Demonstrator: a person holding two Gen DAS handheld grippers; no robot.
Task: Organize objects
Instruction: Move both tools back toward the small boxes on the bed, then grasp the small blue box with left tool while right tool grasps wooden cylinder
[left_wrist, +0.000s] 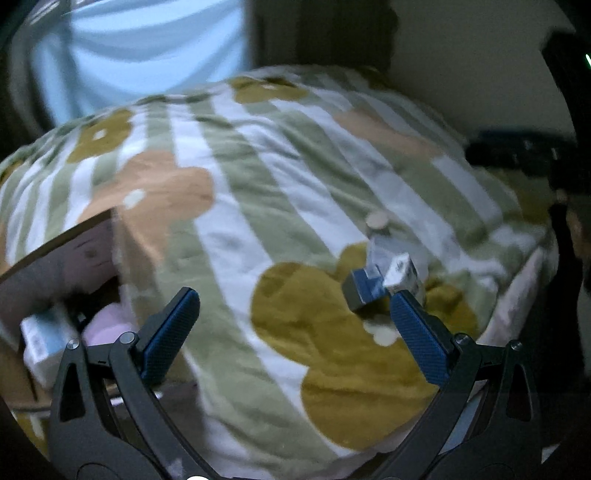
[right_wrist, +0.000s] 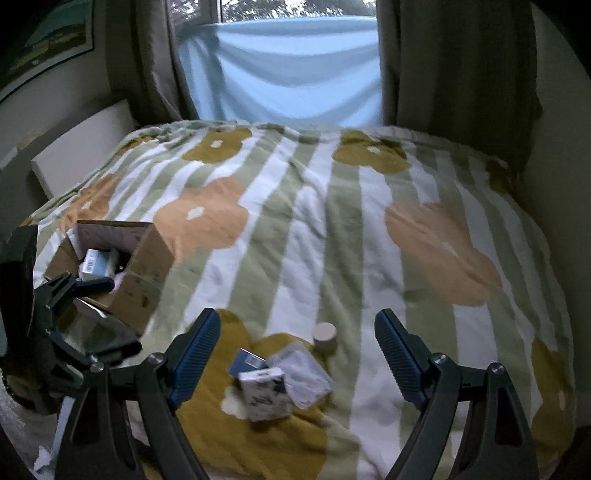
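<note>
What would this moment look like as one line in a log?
left gripper open | right gripper open over small boxes | cardboard box partly filled

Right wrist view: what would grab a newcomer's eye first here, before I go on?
Probably the striped, flower-patterned blanket that fills the bed, with the pale blue cloth hung across the window behind it. Next, the small cluster of items just ahead of the open right tool: a marbled white box, a dark blue box, a clear packet and a short cylinder. At left sits an open cardboard box already holding things.

Black tongs (right_wrist: 297, 354) (blue ribbed pads (right_wrist: 397, 356))
</note>
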